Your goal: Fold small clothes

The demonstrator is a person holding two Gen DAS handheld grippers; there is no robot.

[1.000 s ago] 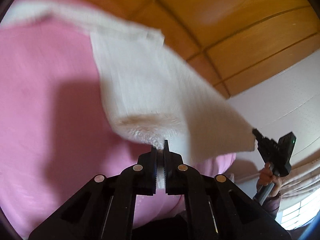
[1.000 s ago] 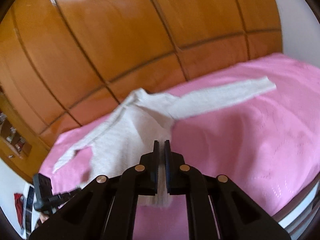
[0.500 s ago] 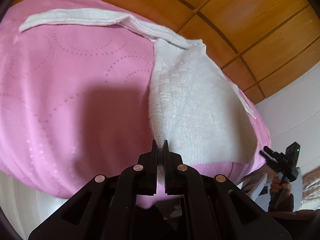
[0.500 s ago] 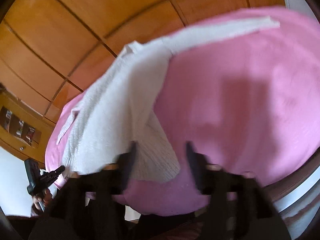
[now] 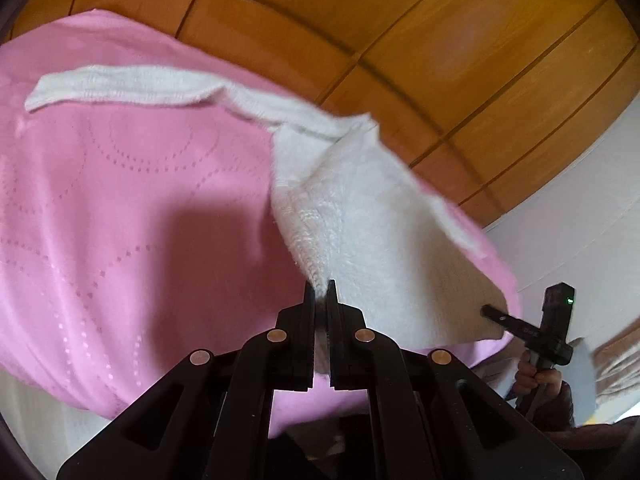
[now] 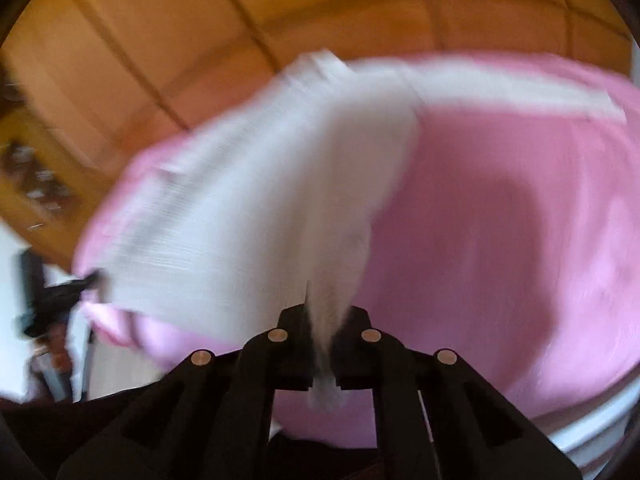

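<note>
Over the pink bedspread, both grippers' jaws pinch the white knit top; no writing legible.

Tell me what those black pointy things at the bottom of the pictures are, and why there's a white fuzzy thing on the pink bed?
Those black things are tongs. A person holds one pair in each hand, and a small camera sits on each pair, looking along its two fingers. So one picture comes from the left tongs and the other from the right tongs.

The pink surface is a bedspread on a bed, with wooden panelling behind it. The white fuzzy thing is a small knitted sweater; one long sleeve lies stretched out flat.

Both tongs are squeezed shut on the sweater's bottom edge, one at each corner. In the left picture you can also see the person's other hand holding the right tongs. The right picture is blurry.
</note>
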